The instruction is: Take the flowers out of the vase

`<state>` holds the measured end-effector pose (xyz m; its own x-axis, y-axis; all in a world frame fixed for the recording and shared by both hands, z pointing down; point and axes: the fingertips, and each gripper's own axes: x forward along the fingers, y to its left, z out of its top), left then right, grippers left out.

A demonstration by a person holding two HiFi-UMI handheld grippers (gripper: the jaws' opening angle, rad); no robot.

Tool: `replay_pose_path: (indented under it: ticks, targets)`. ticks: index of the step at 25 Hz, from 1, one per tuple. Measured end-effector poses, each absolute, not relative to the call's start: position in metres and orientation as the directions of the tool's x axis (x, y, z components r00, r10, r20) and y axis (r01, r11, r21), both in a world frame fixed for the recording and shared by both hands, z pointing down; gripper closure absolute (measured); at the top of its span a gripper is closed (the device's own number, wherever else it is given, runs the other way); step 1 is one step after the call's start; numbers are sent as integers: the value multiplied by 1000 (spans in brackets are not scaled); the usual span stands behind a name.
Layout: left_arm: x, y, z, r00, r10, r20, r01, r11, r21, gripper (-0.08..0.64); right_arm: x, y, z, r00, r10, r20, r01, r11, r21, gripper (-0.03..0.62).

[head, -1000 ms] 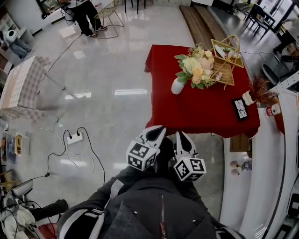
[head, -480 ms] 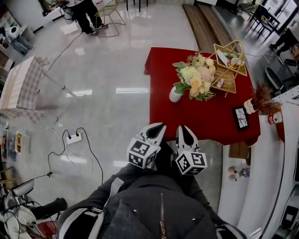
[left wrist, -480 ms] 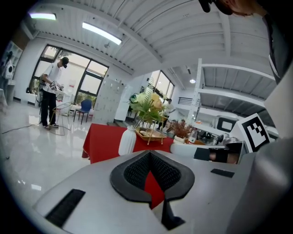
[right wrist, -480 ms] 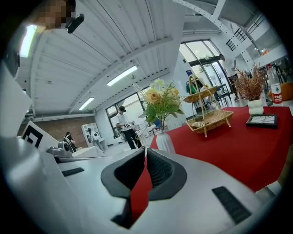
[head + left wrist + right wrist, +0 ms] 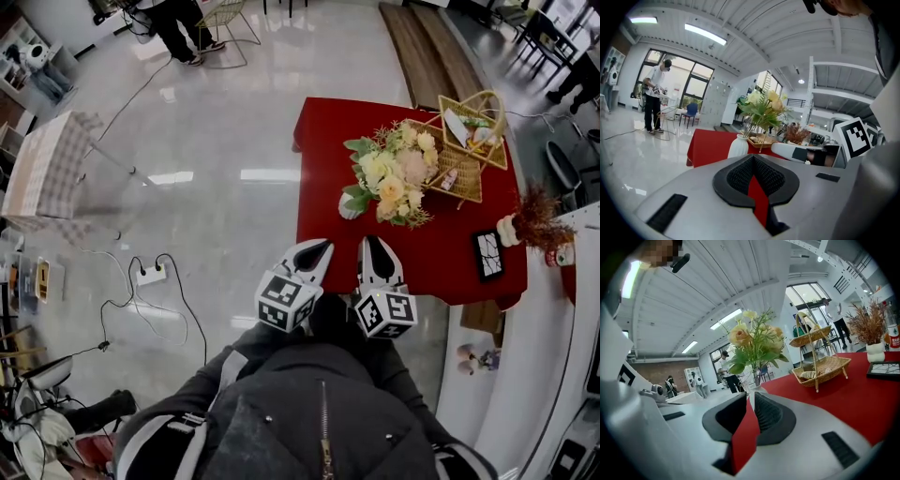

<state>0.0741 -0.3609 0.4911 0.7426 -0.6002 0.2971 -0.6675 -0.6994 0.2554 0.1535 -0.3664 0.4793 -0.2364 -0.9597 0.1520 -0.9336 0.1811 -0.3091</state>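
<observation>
Flowers [image 5: 394,173] untouched in the vase [image 5: 351,206], both grippers well short of them.

Head view: our left gripper [image 5: 317,247] and right gripper [image 5: 374,244] hang side by side over the near edge of the red bench [image 5: 441,258]. The white vase stands farther in, just beside a wicker basket [image 5: 469,141]. Left gripper view: its fingers are pressed together on nothing, with the vase ahead. Right gripper view: its fingers are likewise closed and empty, with the bouquet ahead. We judge tipping the main risk. The top-heavy vase sits toward the bench's left side, so pulling the stems without steadying it could drag it over, and closed fingers could knock it.
</observation>
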Motion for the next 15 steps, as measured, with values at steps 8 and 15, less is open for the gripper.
replay_pose_path:
  ticks: [8,15]
  targets:
    - [87,-389,497,714,-631,304,-699,-666,262,552,158,-404,481,-291,-946,144,-927,242,-288,405]
    - [94,-403,505,682,-662,309,-731,-633,256,552,163,-426,484,-327,-936,130,-920,284,-272,400]
